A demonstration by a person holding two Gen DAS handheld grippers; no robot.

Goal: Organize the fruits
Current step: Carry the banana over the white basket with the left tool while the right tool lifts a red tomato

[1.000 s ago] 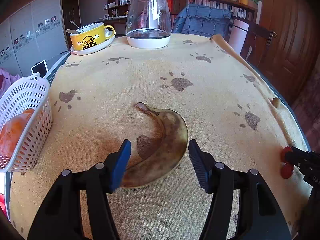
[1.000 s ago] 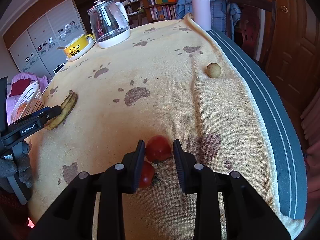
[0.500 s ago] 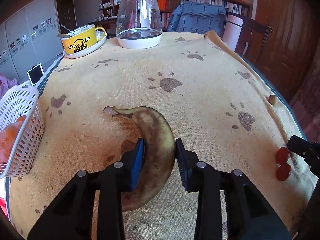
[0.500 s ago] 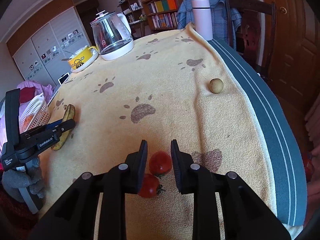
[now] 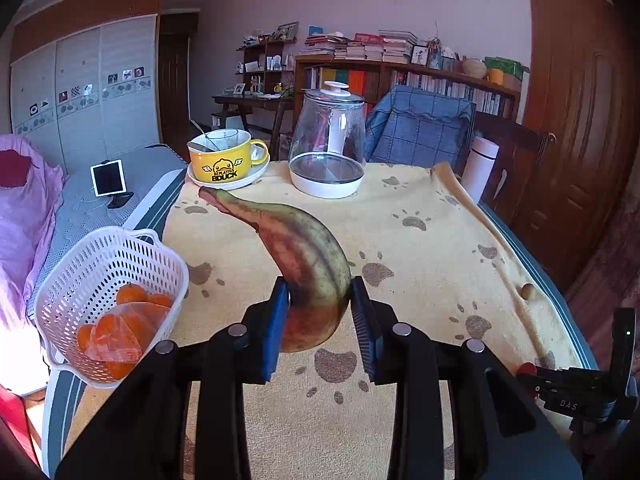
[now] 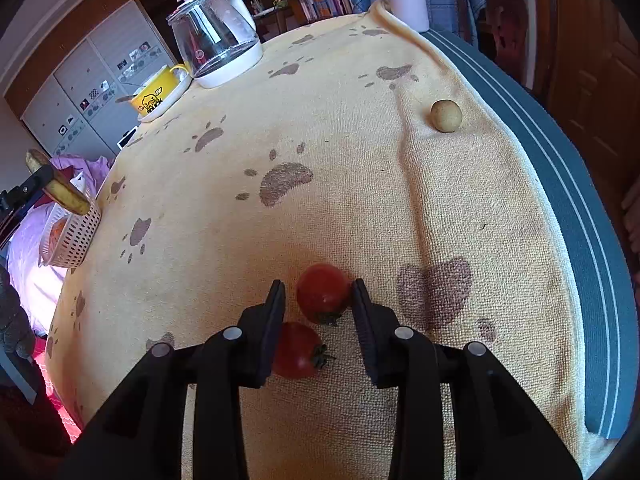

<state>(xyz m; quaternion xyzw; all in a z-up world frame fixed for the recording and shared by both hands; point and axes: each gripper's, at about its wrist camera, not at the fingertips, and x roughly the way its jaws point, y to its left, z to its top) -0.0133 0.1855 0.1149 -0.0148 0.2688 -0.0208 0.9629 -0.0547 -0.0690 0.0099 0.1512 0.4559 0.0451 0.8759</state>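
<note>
Evidently for transfer to the white perforated plastic basket (image 5: 108, 276), the brown-blotched overripe banana (image 5: 312, 272) is clamped aloft by the left gripper (image 5: 320, 316), while the right gripper (image 6: 319, 308) is held apart around a small red tomato (image 6: 323, 293).

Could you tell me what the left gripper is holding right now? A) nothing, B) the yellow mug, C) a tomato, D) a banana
D: the left gripper has its fingers clamped on the banana, lifted off the table.
</note>
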